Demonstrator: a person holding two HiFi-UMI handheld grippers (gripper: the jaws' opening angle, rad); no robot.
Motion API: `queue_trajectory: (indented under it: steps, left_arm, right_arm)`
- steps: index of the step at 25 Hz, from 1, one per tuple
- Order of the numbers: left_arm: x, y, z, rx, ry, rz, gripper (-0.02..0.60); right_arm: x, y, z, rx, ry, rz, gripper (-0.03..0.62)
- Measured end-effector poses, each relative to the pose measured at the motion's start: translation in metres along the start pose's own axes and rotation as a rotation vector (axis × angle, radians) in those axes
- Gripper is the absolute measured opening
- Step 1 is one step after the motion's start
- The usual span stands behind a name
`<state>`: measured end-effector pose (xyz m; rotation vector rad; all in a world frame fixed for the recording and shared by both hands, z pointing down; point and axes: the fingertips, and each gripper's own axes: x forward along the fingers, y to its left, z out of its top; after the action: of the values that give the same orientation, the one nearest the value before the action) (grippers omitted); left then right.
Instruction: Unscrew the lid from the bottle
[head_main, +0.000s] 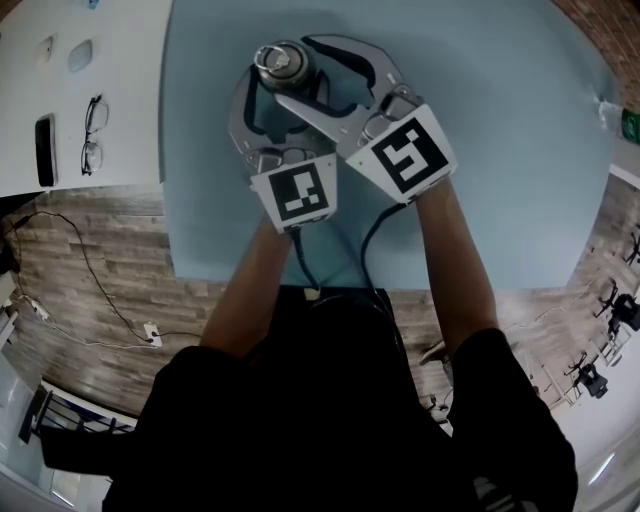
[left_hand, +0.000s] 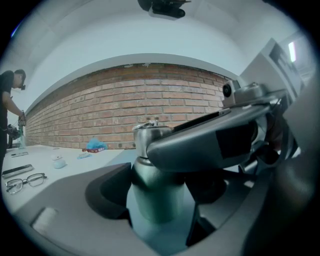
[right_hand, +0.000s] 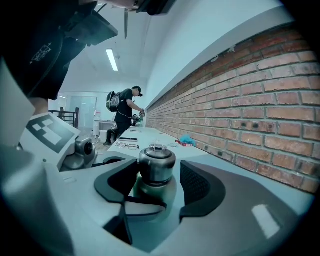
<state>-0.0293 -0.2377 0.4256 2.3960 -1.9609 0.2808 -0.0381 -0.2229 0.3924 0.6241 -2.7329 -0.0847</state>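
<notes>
A green metal bottle (left_hand: 157, 200) with a silver lid (right_hand: 157, 161) stands on the pale blue table (head_main: 500, 180) at its far side. My left gripper (left_hand: 160, 190) is shut on the bottle's body, with a dark pad against each side. My right gripper (right_hand: 160, 170) reaches across above the left one, one jaw on either side of the lid. It is open: a gap shows between the lid and the right pad (right_hand: 200, 187). In the head view the lid (head_main: 283, 60) sits between the right gripper's two curved jaws.
On the white table to the left lie glasses (head_main: 92, 133) and a dark phone (head_main: 45, 150). A brick wall (right_hand: 260, 110) runs along the far side. A person (right_hand: 125, 112) stands at the far end. Cables (head_main: 100, 290) trail on the wooden floor.
</notes>
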Motion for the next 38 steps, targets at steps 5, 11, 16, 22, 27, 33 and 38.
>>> queue_trajectory:
  steps: [5, 11, 16, 22, 27, 33, 38]
  left_arm:
    - [-0.001, 0.0, -0.002, 0.004, 0.0, -0.003, 0.33]
    - [-0.002, -0.002, -0.002, 0.01, 0.009, -0.003, 0.327]
    - [-0.003, -0.001, -0.003, 0.009, 0.011, -0.006, 0.327]
    - [-0.003, -0.001, -0.002, 0.0, 0.0, -0.017, 0.325]
    - [-0.003, -0.002, -0.002, 0.009, 0.004, -0.047, 0.322]
    - [-0.002, -0.002, -0.003, 0.012, 0.002, -0.104, 0.322]
    - [-0.002, -0.003, -0.003, 0.032, 0.0, -0.17, 0.322]
  right_arm:
    - [0.002, 0.0, 0.006, 0.034, -0.011, 0.016, 0.299]
    - [0.012, 0.003, 0.007, 0.002, 0.026, 0.031, 0.3]
    - [0.015, 0.003, 0.006, -0.014, 0.035, 0.031, 0.267]
    - [0.014, 0.003, 0.006, -0.021, 0.033, 0.034, 0.264]
    - [0.013, 0.002, 0.007, -0.016, 0.02, 0.036, 0.262]
    - [0.014, 0.002, 0.006, -0.018, 0.019, 0.042, 0.262]
    - [0.013, 0.001, 0.006, -0.019, 0.015, 0.045, 0.262]
